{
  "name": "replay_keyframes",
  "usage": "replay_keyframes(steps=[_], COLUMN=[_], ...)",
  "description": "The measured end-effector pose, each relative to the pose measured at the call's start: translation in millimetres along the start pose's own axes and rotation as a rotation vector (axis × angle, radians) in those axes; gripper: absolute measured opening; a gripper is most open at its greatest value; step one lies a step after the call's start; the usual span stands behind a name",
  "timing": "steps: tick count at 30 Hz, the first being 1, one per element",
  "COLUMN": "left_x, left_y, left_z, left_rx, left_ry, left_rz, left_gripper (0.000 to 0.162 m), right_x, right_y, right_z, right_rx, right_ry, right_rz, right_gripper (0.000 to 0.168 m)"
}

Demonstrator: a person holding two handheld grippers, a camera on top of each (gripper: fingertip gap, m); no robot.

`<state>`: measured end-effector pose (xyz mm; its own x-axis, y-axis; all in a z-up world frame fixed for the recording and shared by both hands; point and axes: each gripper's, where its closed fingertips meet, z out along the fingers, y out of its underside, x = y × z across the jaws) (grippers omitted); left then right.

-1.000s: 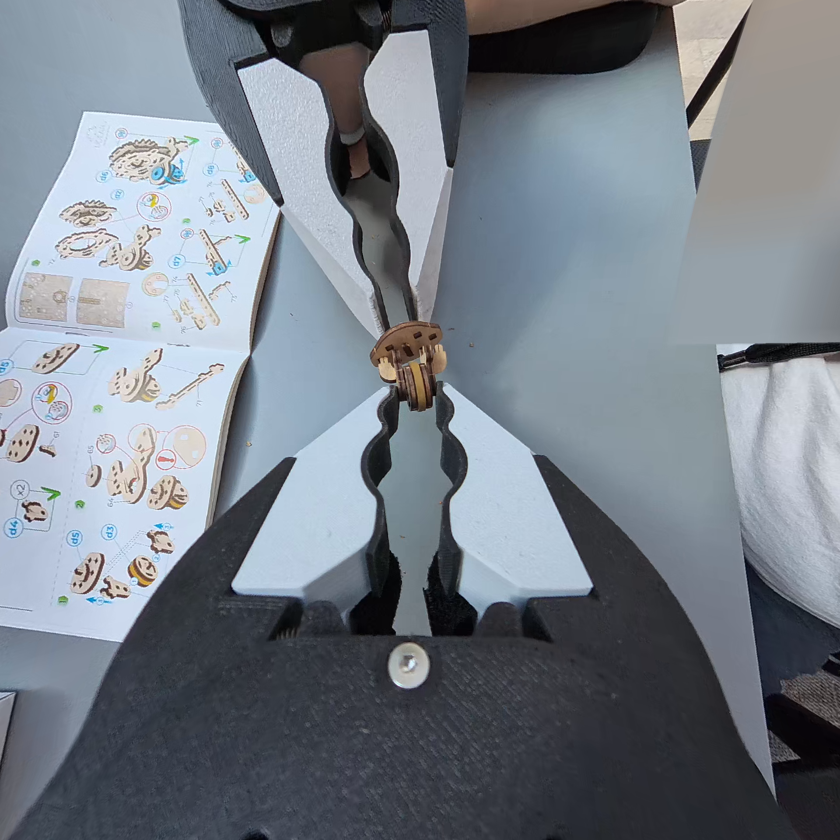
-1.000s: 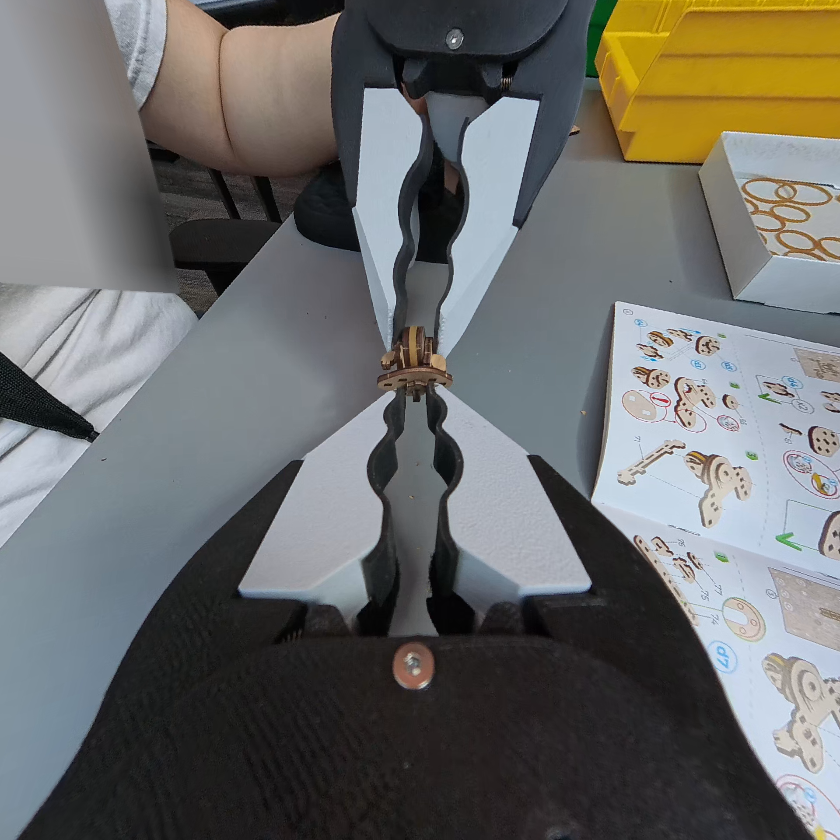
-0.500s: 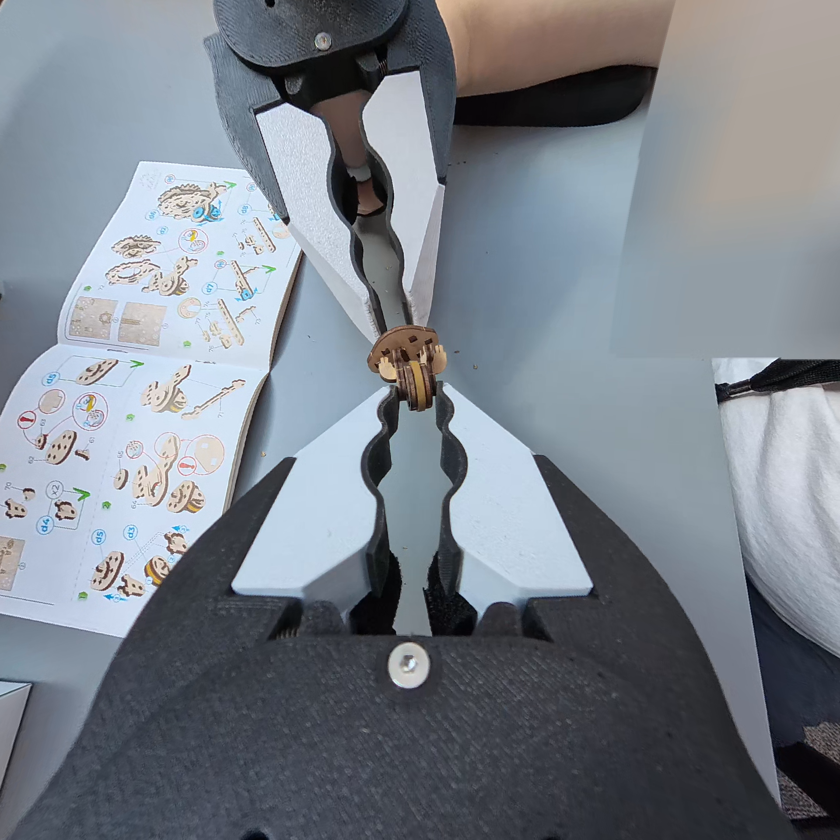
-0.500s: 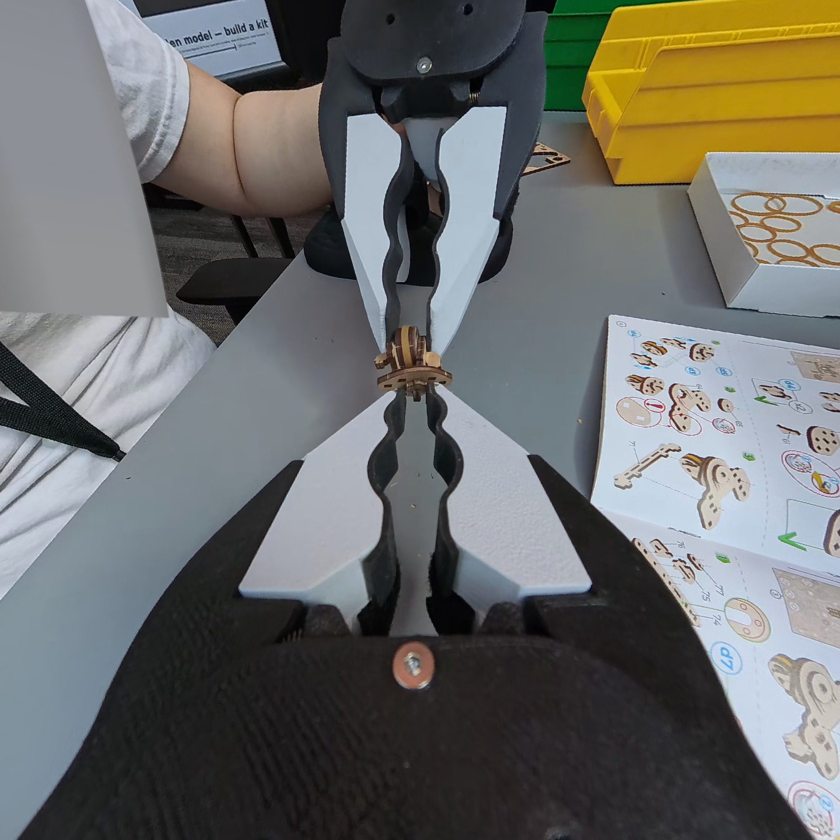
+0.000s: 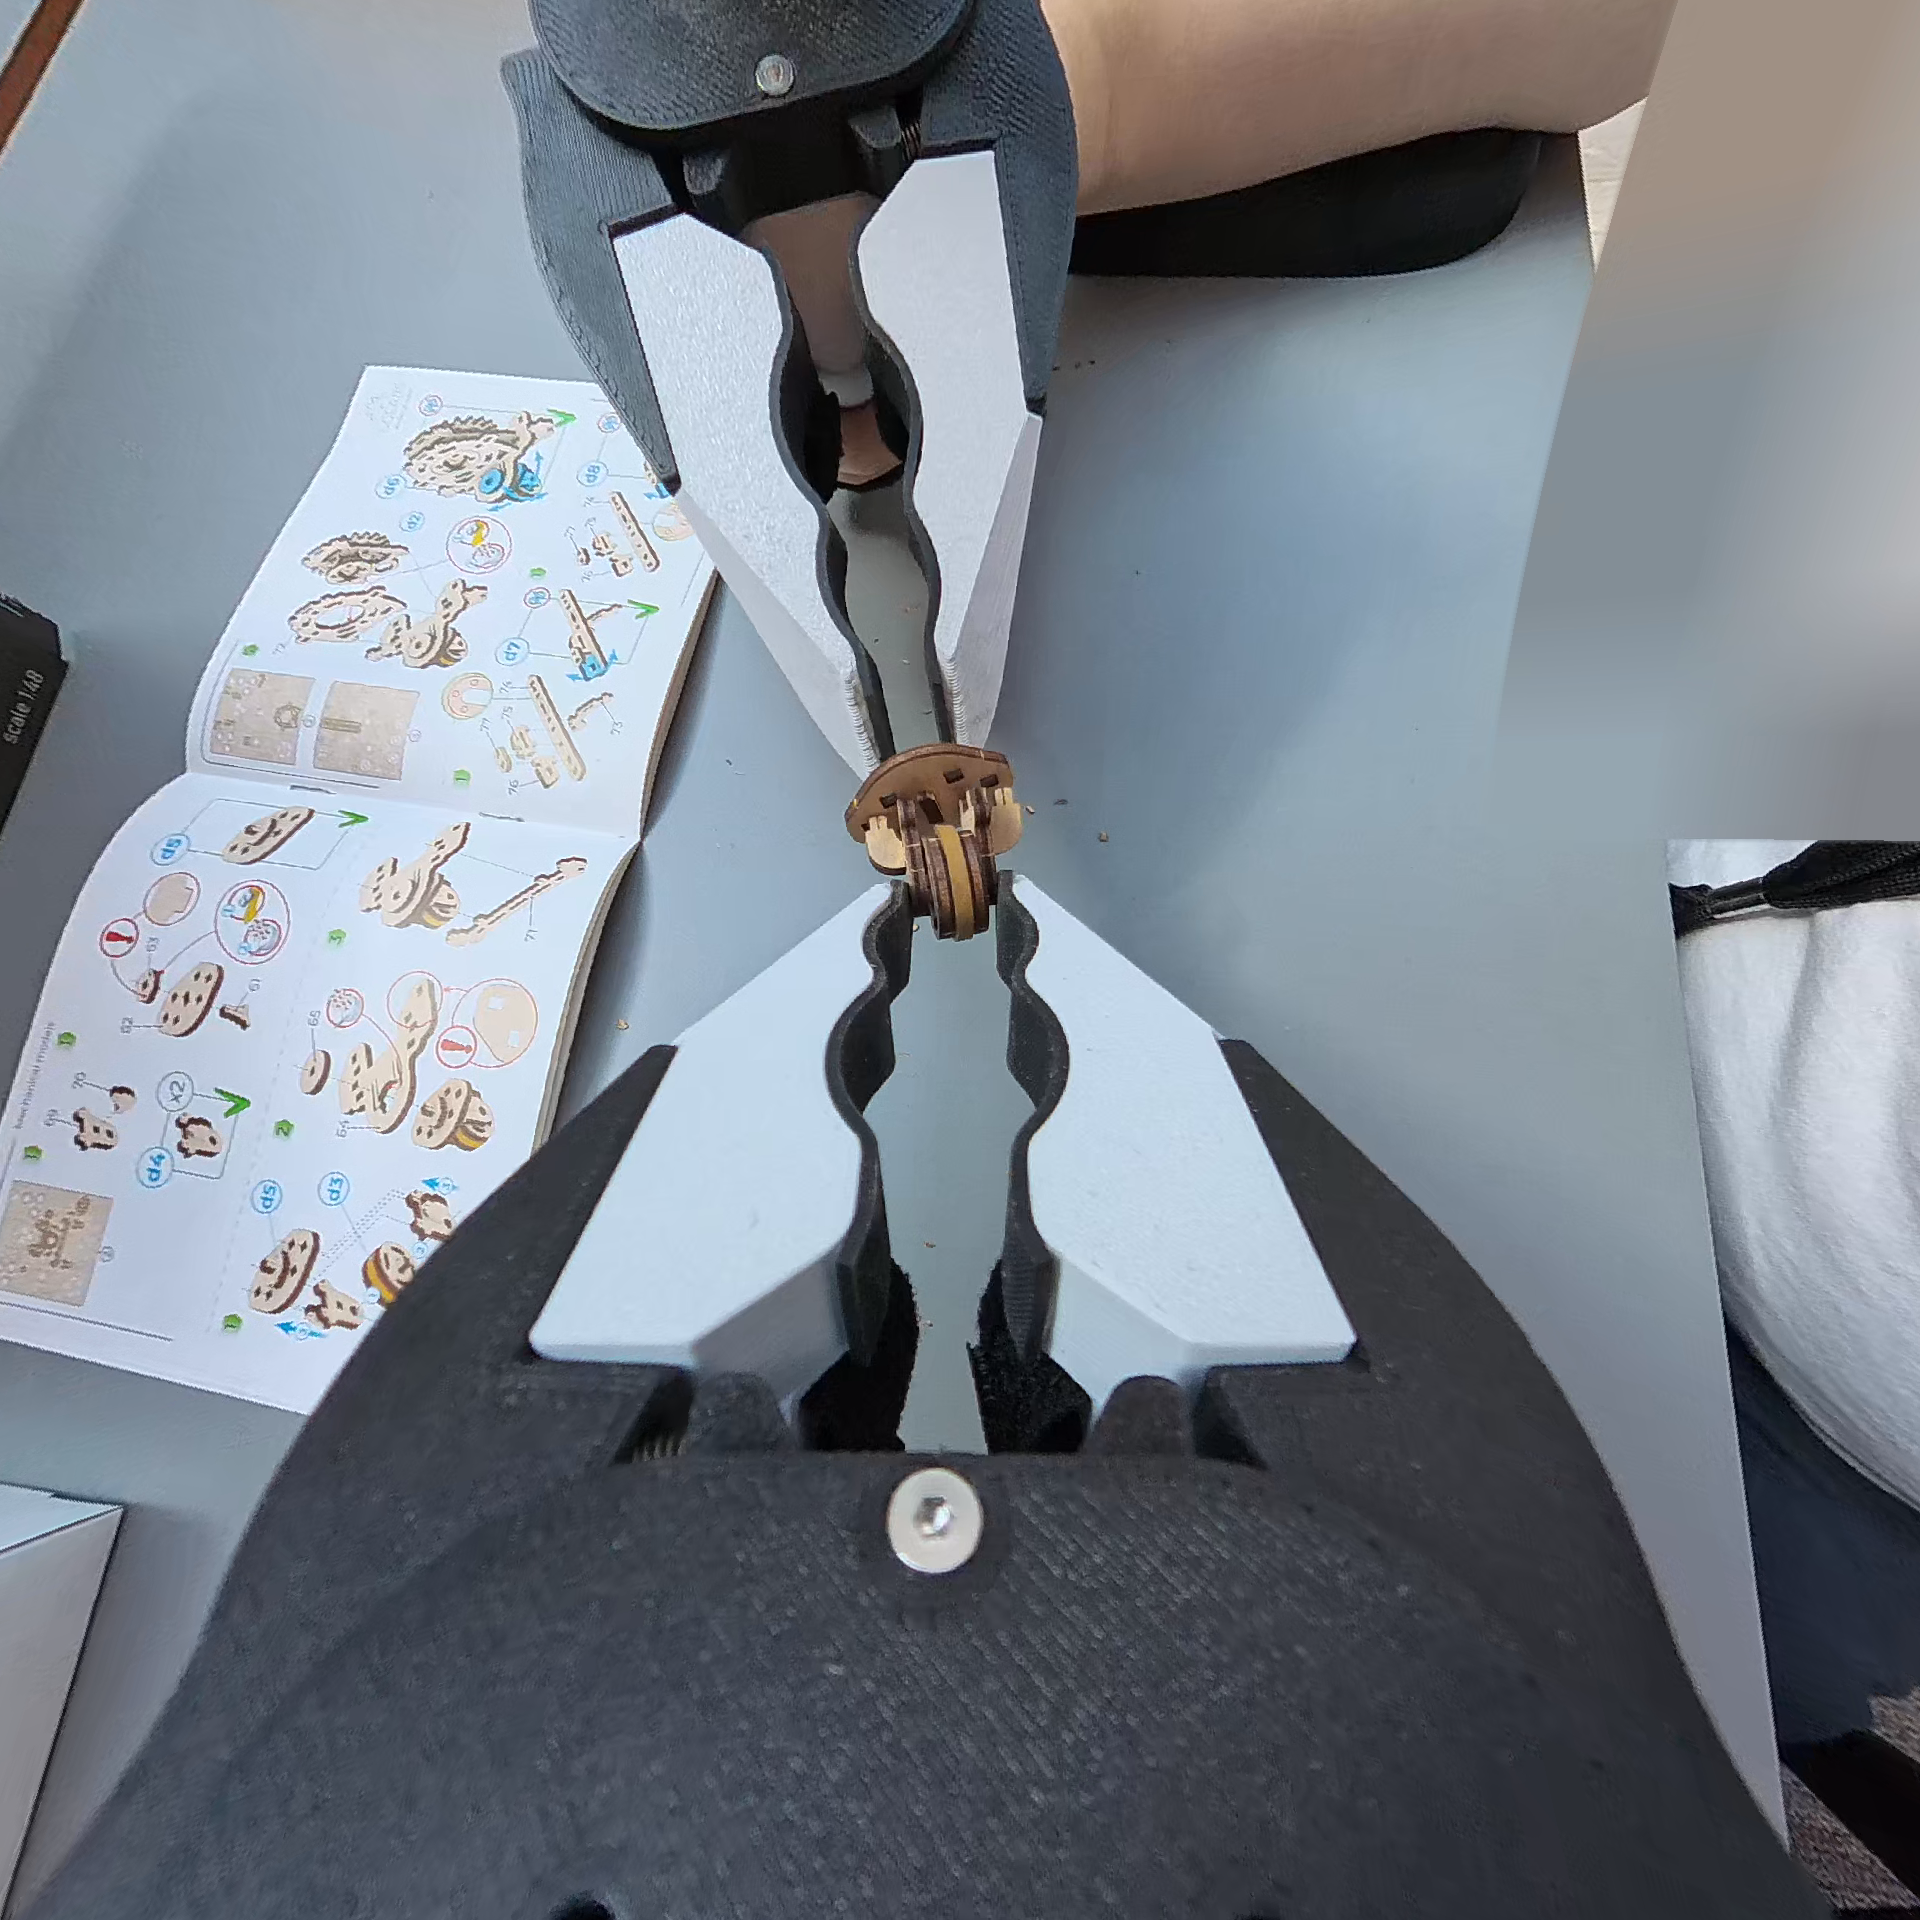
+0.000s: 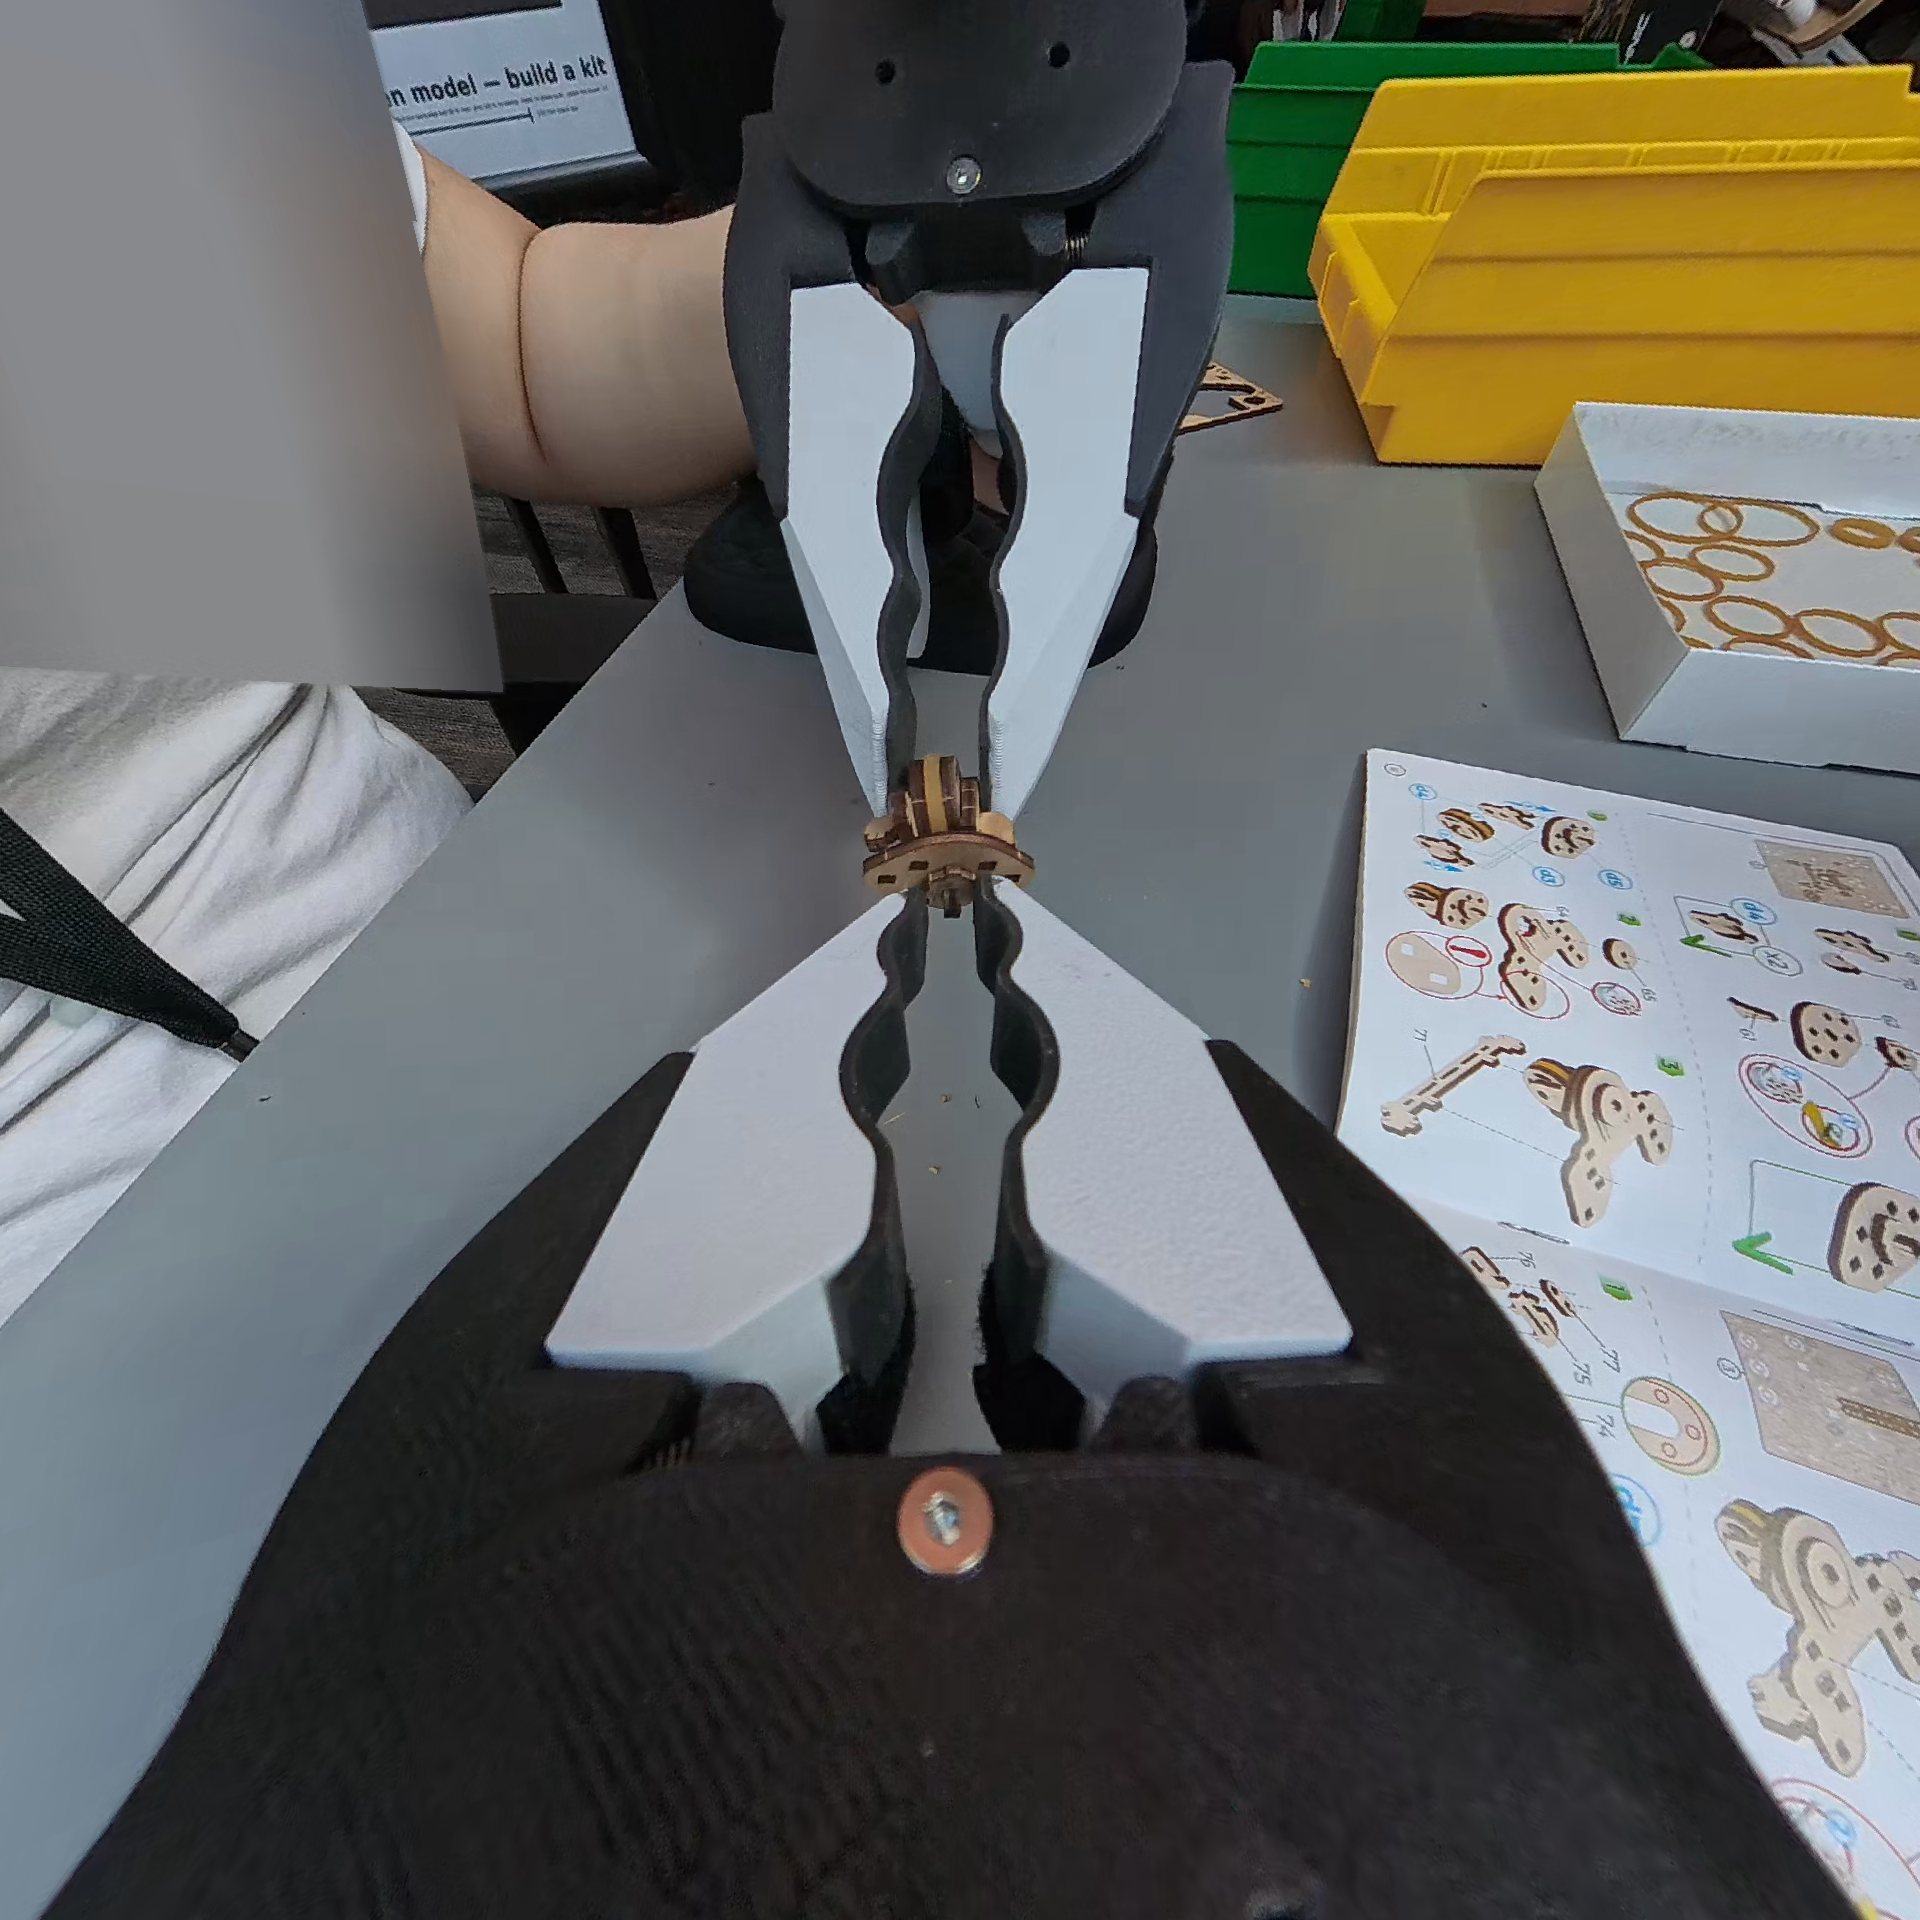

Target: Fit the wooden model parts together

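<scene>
Left tool (image 5: 948, 896): narrowed onto the stacked wheel part (image 5: 948, 878) of the wooden model, gripping it at the fingertips; seen from the far side in the right wrist view (image 6: 938, 795)
Right tool (image 6: 943, 896): narrowed onto a small peg under the flat disc (image 6: 948, 860); it points tip to tip at the left tool (image 5: 914, 732)
Wooden model: held in the air above the grey desk (image 5: 1299, 644) between both tools; disc and wheel part joined
Booklet (image 5: 343, 831): lies open on the desk beside the tools (image 6: 1662, 1091)
White box (image 6: 1745, 592): holds a sheet of wooden rings; yellow bin (image 6: 1621, 260) behind it
</scene>
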<state>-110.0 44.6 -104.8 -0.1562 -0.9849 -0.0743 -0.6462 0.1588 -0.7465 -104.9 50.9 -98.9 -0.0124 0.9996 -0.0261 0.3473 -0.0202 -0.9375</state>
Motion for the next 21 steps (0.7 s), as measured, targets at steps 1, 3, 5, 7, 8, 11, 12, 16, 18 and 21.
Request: replay_keyframes(steps=[1, 3, 5, 7, 8, 11, 12, 16, 18, 21], left_x=[0, 0, 0, 1, 2, 4, 3, 3, 3, 3], left_y=[0, 1, 3, 5, 6, 11, 11, 12, 11, 13], left_z=[0, -1, 0, 1, 1, 4, 5, 6, 6, 7], left_rx=[-0.002, -0.016, -0.035, -0.054, -0.065, -0.097, -0.102, -0.111, -0.120, -0.148], left_ry=[-0.011, -0.028, -0.032, -0.027, -0.021, -0.015, -0.019, -0.017, -0.016, -0.013], left_rz=[0.007, 0.021, 0.028, 0.032, 0.038, 0.062, 0.066, 0.065, 0.064, 0.053], left_gripper=[0.014, 0.014, 0.014, 0.014, 0.014, 0.014, 0.014, 0.014, 0.014, 0.014], right_x=[0, 0, 0, -1, -1, -3, -2, -2, -2, -1], right_y=[0, 0, 1, 2, 4, 8, 9, 9, 9, 11], right_z=[0, 1, 2, 4, 5, 7, 7, 6, 6, 8], right_rx=[-0.001, -0.007, -0.014, -0.028, -0.037, -0.053, -0.056, -0.061, -0.064, -0.082], right_ry=[0.007, 0.012, 0.010, 0.009, 0.005, -0.015, -0.016, -0.014, -0.014, -0.007], right_rz=[-0.006, -0.015, -0.013, -0.007, -0.001, 0.023, 0.032, 0.038, 0.044, 0.049], right_gripper=[0.009, 0.009, 0.009, 0.009, 0.009, 0.009, 0.009, 0.009, 0.009, 0.009])
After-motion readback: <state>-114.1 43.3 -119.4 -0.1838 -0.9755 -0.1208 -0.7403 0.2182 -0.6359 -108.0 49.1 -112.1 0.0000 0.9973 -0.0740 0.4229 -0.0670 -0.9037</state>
